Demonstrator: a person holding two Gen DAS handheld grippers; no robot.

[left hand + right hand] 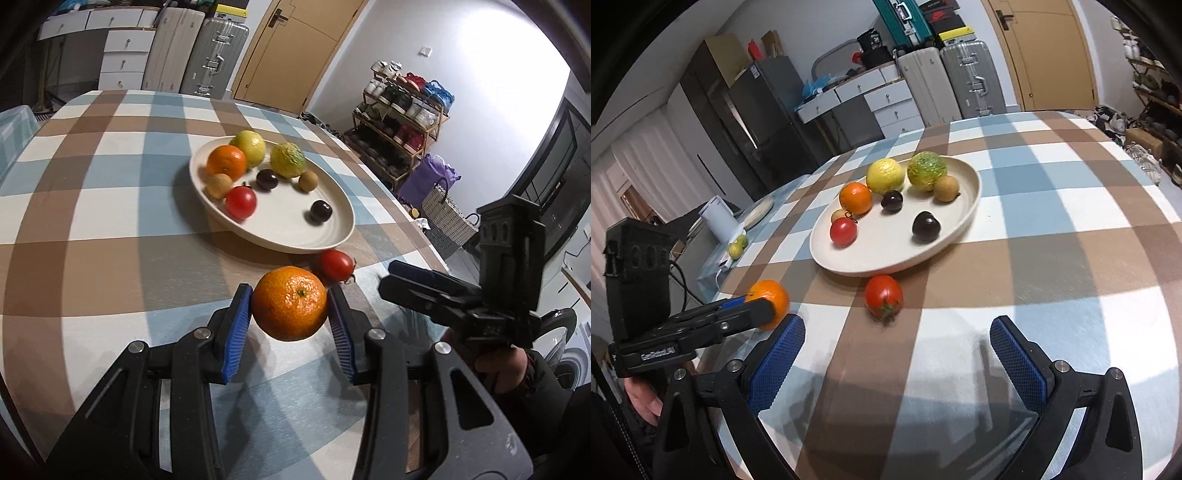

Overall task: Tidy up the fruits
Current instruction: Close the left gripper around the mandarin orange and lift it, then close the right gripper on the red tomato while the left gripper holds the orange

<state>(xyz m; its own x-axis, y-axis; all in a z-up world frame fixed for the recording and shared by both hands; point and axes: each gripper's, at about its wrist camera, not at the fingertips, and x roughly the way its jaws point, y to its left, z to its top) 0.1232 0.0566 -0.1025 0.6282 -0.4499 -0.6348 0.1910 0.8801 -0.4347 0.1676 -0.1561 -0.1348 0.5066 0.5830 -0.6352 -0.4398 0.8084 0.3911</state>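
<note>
Blue pads of the left gripper (290, 314) clamp an orange (290, 302) above the table (92, 229); the right gripper (897, 354) gapes empty near a tomato (883, 297).

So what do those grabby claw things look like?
Both are black plastic with silver bolts. Each left gripper and right gripper finger wears a bumpy blue pad. A boxy black block stands on top of the left one, white lettering runs along its side, and a black cable trails behind it. The sleeve looks dark.
</note>
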